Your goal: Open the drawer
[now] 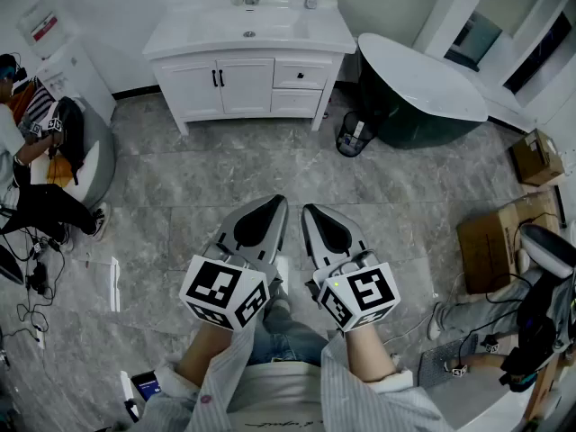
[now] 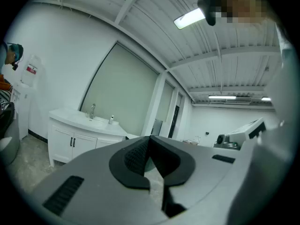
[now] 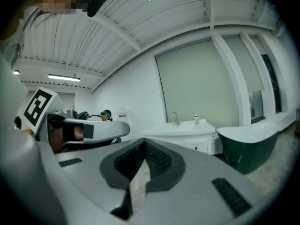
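Left gripper (image 1: 273,205) and right gripper (image 1: 312,211) side by side in the lower middle of the head view, tips aimed at the top of the frame, close together but apart. Jaws of each pressed together at the tips in its own gripper view, nothing between them.

Drawer (image 1: 301,74) at top centre, in the right part of the white vanity (image 1: 247,34), shut flush with the cabinet front, dark handle showing, a second drawer front just below. Well apart from both grippers.

Between tips and vanity, a broad stretch of bare grey tiled floor (image 1: 270,165).

Bounds of that stretch:
- upper right, dark green bathtub (image 1: 418,88) with a pale rim, angled toward the vanity's right end;
- mesh waste basket (image 1: 354,136) in the gap by the tub's left end, near the vanity's right leg;
- left edge, a seated person (image 1: 36,165), with loose cables (image 1: 36,286) on the floor below;
- right edge, cardboard boxes (image 1: 490,241).
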Demonstrator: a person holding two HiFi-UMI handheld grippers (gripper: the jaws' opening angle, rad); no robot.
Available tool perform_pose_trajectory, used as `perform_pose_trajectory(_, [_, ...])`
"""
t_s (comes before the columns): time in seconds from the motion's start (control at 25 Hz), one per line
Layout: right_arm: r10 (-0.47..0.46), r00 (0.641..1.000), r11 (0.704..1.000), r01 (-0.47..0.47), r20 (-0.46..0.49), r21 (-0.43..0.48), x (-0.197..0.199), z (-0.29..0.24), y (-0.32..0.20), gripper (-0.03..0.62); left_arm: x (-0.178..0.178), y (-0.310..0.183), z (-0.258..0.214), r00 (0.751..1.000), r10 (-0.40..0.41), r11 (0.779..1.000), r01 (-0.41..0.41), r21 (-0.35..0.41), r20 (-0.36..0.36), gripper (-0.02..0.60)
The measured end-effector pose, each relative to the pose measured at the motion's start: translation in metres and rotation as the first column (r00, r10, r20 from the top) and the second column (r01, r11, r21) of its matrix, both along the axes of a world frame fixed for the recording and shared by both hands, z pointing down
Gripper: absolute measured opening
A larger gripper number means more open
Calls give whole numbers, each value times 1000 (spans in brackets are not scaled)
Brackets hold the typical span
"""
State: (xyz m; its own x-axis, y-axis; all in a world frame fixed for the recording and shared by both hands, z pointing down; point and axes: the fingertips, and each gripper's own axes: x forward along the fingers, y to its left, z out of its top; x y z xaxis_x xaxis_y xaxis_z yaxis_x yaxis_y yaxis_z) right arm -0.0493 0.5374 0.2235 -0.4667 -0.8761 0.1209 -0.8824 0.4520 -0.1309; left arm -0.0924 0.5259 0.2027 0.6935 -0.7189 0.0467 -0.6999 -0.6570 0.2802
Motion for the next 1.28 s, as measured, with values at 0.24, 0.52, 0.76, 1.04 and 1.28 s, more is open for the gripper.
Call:
perform_pose_trajectory(0.24, [10, 1000, 1000, -10, 15, -1, -2, 6, 3, 9, -2, 3, 6, 1000, 7, 1000, -7, 3, 0, 15])
perform_pose_trajectory(0.52, [-13, 999, 1000, 12, 31, 7, 17, 4, 17, 9, 12, 16, -1, 1000, -10, 1000, 10, 22, 0, 15])
perform_pose_trajectory(0.76, [3, 1000, 1000, -3, 30, 3, 38, 7, 22, 9, 29, 18, 1, 1000, -9, 1000, 9, 22, -1, 15])
perform_pose_trajectory(1.04, [25, 999, 1000, -25, 32, -4, 50, 11, -6, 9, 38, -11, 4, 1000, 2, 1000, -2, 20, 1, 15])
perform_pose_trajectory(1.28, [44, 999, 999, -43, 32, -7, 51, 14, -60, 9, 35, -68, 6, 1000, 8, 1000, -8, 25, -4, 15])
